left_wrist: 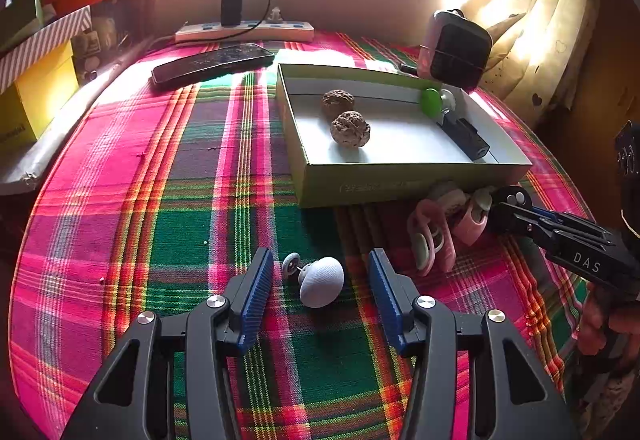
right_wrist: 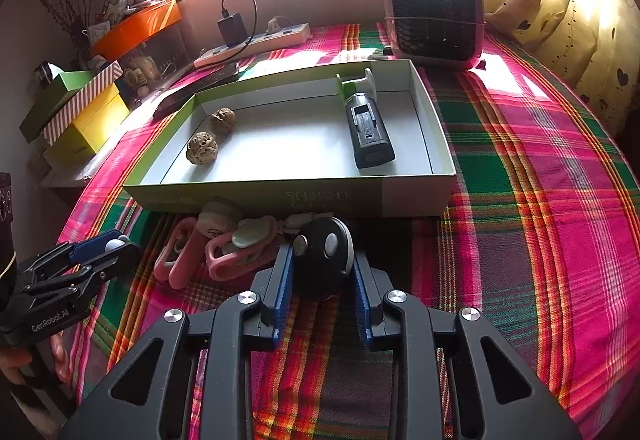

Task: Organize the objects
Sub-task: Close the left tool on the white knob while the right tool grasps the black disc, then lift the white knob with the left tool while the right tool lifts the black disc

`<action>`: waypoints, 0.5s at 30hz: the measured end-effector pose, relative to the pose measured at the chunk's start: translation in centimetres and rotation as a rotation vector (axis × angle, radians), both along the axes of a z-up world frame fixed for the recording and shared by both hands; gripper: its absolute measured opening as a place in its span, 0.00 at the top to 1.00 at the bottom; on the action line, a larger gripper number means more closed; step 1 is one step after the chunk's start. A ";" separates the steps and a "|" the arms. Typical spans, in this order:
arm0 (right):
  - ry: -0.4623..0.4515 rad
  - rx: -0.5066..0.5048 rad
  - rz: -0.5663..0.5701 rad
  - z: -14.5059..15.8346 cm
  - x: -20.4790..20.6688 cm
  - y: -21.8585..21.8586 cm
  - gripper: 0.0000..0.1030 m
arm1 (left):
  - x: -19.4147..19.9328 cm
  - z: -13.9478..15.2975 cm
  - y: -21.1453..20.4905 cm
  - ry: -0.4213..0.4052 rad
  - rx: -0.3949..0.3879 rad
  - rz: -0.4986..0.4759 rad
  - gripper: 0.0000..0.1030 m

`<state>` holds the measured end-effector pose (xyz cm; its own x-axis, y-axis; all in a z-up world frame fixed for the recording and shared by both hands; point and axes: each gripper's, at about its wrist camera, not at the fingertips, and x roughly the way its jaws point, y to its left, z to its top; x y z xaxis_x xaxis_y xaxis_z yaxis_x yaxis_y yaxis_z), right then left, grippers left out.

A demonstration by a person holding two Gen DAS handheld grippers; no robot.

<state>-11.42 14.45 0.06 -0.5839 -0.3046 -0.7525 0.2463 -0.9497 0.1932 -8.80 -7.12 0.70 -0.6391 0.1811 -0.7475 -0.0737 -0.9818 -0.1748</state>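
A shallow green box with a white floor holds two walnuts, a green-capped piece and a black device. In front of it my right gripper is shut on a round black object with pale buttons, its blue pads against both sides. Beside that object lies a heap of pink clips. Further left, my left gripper stands open around a white mushroom-shaped knob that rests on the plaid cloth, with a gap on each side. In the left wrist view the right gripper shows at the right edge.
A small pink fan heater stands behind the box at the right. At the back lie a power strip with a black charger and a dark phone. Stacked yellow, striped and orange boxes line the left edge. Curtains hang at the right.
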 end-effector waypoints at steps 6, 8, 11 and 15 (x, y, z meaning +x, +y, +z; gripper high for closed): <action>0.000 0.000 -0.004 0.0 0.0 0.1 0.73 | 0.0 -0.1 -0.4 0.000 -0.021 0.014 0.65; 0.000 0.000 -0.004 0.0 0.0 0.1 0.73 | 0.0 -0.1 -0.5 0.000 -0.022 0.018 0.68; 0.001 0.001 -0.003 0.0 0.0 0.2 0.73 | 0.1 -0.1 -0.6 0.000 -0.022 0.025 0.72; 0.001 0.001 -0.003 0.0 0.0 0.2 0.73 | 0.1 -0.1 -0.7 0.000 -0.023 0.025 0.72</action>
